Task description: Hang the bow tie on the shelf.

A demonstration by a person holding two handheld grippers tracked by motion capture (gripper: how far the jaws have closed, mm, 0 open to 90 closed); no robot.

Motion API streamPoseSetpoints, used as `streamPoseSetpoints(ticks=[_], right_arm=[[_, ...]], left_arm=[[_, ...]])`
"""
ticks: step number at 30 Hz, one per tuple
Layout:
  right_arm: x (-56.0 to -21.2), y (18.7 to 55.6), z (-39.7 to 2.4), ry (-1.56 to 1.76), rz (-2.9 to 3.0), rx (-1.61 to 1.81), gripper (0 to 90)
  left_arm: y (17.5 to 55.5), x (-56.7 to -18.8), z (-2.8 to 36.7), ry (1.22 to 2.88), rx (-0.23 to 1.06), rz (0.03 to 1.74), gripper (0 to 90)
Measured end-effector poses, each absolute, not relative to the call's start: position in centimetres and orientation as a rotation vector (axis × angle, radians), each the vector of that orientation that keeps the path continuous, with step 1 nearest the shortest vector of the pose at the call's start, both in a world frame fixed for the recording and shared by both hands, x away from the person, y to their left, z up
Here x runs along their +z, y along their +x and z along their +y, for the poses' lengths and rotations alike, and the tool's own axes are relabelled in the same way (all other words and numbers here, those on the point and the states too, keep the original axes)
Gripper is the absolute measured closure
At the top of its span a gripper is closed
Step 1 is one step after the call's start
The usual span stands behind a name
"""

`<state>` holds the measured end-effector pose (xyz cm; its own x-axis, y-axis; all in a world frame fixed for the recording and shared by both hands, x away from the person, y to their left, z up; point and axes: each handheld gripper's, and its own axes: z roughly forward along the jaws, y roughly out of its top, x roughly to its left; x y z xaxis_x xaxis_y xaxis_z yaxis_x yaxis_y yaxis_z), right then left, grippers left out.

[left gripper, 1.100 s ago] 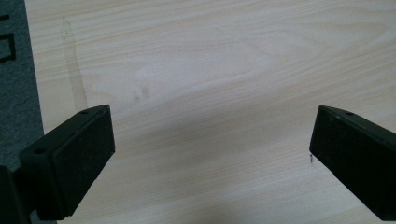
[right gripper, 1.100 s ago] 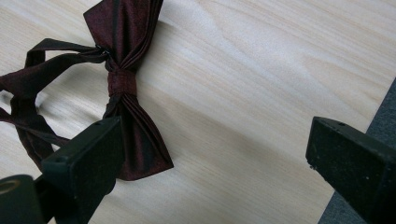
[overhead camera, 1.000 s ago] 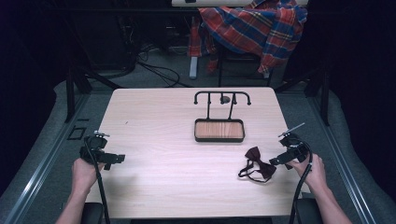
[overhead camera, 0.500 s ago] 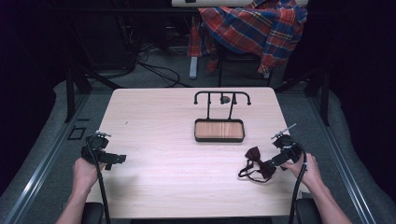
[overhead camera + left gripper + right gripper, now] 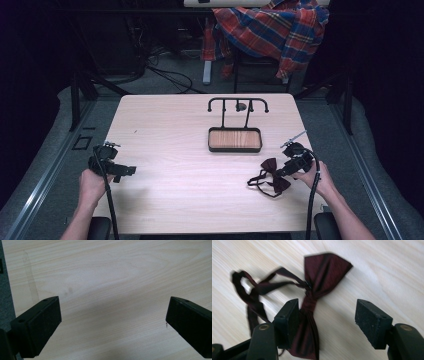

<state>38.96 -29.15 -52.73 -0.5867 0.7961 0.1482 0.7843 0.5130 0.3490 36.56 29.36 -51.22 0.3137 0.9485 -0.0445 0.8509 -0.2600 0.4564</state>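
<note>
Right gripper (image 5: 327, 315) jaws closing in around the maroon bow tie (image 5: 322, 277) — not pinching yet. Left gripper (image 5: 112, 322) jaws spread wide over bare table (image 5: 112, 270).

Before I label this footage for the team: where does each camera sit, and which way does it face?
High view: fixed above the person's side, looking forward and down on the table; both forearms enter from below, left gripper, right gripper.
Left gripper view: rides that gripper, looking down along its open fingers at bare tabletop.
Right gripper view: rides that gripper, facing the dark red bow tie, which lies between its fingers; they have just been closing.
Shared: the bow tie shows in the high and right gripper views.
</note>
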Motion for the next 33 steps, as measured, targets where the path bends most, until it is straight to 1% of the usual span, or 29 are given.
streamPoseSetpoints(ticks=[3,11,18,19,22,23,29,33], right_arm=[[-52.8,39.0,-28.5,1.408,2.721,0.596,40.3],[-53.7,39.6,-27.1,1.414,2.772,0.468,56.5],[-54.0,39.6,-27.2,1.419,2.791,0.455,64.7],[-54.2,39.5,-27.1,1.453,2.763,0.5,66.0],[-53.9,39.6,-27.2,1.404,2.813,0.422,71.4],[-54.0,39.6,-27.2,1.413,2.808,0.447,72.7],[-54.0,39.5,-27.1,1.406,2.798,0.422,76.4],[-53.9,39.2,-26.9,1.423,2.761,0.446,77.2]], left_arm=[[36.6,-51.3,29.4,2.192,0.33,1.602,0.1],[36.7,-51.4,29.2,2.206,0.312,1.593,0.1],[36.7,-51.5,28.9,2.208,0.305,1.577,0.2],[36.7,-51.5,29.0,2.209,0.303,1.577,0.2],[36.7,-51.5,29.1,2.209,0.303,1.579,0.2],[36.7,-51.5,29.1,2.208,0.304,1.579,0.2],[36.7,-51.5,29.0,2.208,0.306,1.576,0.2],[36.7,-51.5,29.0,2.21,0.307,1.574,0.2]])
